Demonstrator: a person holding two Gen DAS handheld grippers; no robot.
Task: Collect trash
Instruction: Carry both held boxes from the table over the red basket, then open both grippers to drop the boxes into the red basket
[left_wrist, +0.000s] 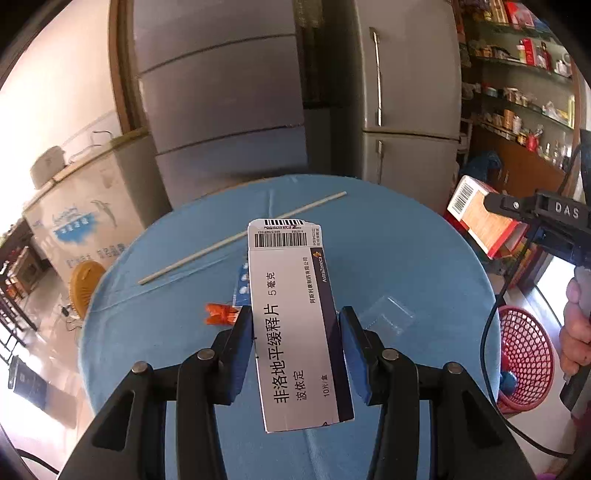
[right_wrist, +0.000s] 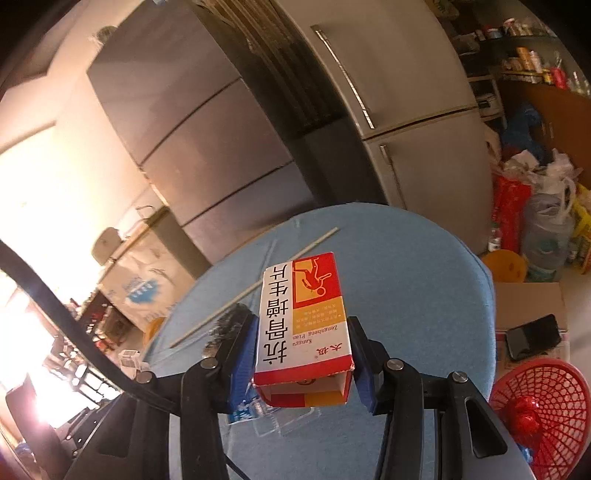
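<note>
Two grippers (left_wrist: 295, 350) (right_wrist: 303, 362) clamped on boxes (left_wrist: 295, 325) (right_wrist: 306, 325), seemingly above table (left_wrist: 424, 258), basket (right_wrist: 554, 402) beside edge.

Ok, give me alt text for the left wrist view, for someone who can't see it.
The left hand-held gripper grips a white medicine box above a round blue table bearing a thin white stick. A red mesh basket sits right.

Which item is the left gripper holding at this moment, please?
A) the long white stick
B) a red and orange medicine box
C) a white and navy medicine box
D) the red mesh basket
C: in the left wrist view the left gripper is shut on the white and navy medicine box, held above the blue table.
</note>
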